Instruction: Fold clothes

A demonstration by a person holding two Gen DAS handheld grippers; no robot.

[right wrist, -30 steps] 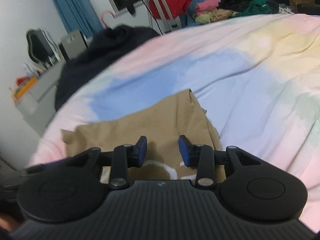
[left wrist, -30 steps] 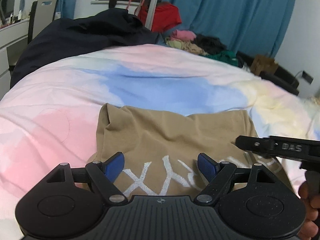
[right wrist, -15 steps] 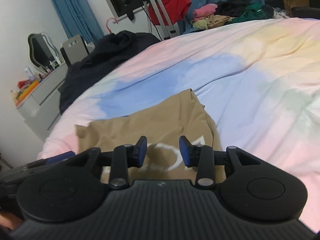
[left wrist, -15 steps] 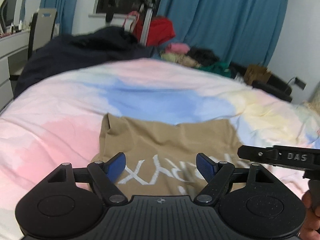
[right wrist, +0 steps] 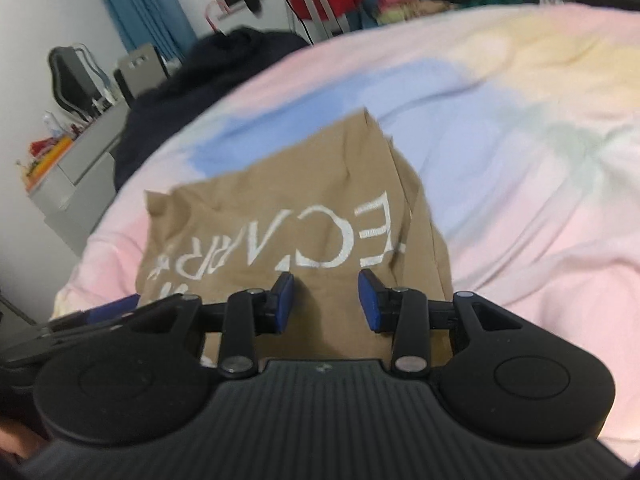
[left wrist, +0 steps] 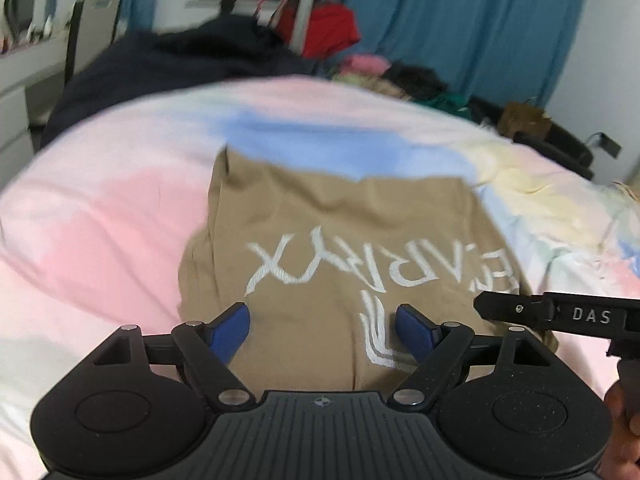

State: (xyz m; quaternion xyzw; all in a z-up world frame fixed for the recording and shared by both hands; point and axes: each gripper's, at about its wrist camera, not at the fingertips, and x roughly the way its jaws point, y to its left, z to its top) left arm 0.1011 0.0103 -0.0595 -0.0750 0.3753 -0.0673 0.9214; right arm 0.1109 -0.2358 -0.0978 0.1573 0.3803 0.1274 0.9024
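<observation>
Shirt: tan shirt (left wrist: 344, 240) lies flat, ahead of and below both grippers.
Left gripper (left wrist: 322, 330): fingers opening wide, empty.
Right gripper (right wrist: 326, 300): fingers apart, empty.

Both wrist views look forward and down from close over the bed (left wrist: 100, 216), sharing the tan shirt (left wrist: 320, 240).

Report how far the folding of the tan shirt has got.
Done: the tan shirt lies on the pastel bedspread as a rough rectangle, its sides apparently tucked under and white lettering facing up.
In hand: nothing. The left gripper is opening wide and the right gripper stands partly open; both are above the near part, neither gripping cloth.
Left: probably the last fold.
</observation>
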